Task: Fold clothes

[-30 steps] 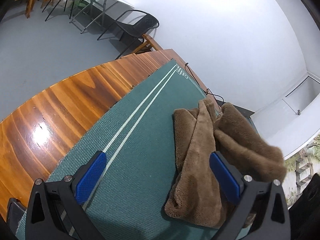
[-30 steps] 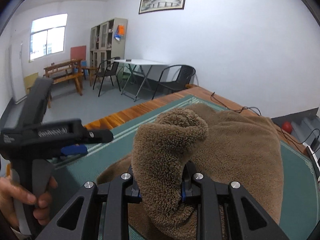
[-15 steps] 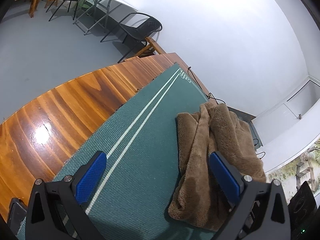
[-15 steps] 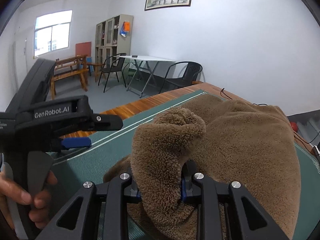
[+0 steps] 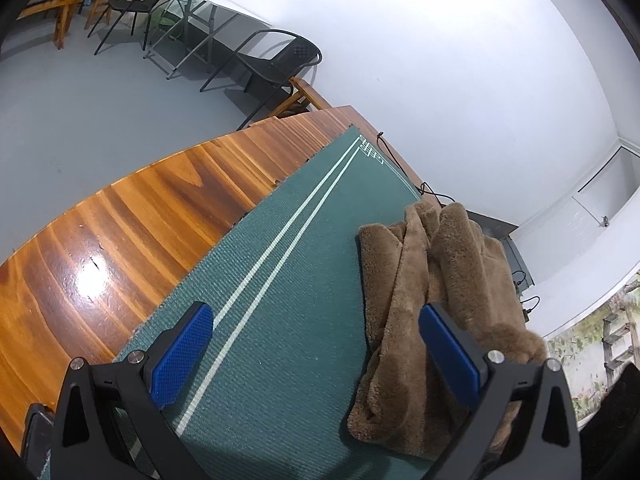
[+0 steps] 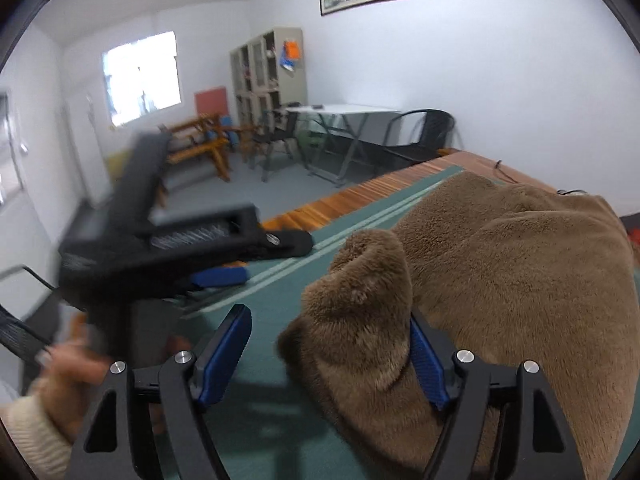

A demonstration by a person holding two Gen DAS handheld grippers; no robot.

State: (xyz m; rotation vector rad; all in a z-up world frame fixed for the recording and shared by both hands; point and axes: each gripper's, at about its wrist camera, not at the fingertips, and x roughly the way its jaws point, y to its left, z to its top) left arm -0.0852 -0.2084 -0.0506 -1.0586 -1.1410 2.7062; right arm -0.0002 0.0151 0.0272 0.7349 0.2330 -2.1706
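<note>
A brown fleece garment (image 5: 432, 280) lies bunched on the green mat (image 5: 288, 304); it fills the right of the right wrist view (image 6: 512, 280). My left gripper (image 5: 316, 348) is open and empty above the mat, its right finger over the garment's left edge. My right gripper (image 6: 328, 356) is open, and a raised fold of the fleece (image 6: 360, 292) stands between its fingers against the right pad (image 6: 426, 364). The left gripper also shows blurred in the right wrist view (image 6: 224, 260).
The mat lies on a wooden table (image 5: 120, 232) whose edge runs at the left. Black chairs (image 5: 276, 64) and a white folding table (image 5: 208, 4) stand on the grey floor beyond. A cable (image 5: 432, 192) lies at the table's far end.
My right gripper has opened and let go of the fleece fold it was shut on. The left gripper has shifted, and the garment has settled lower on the mat.
</note>
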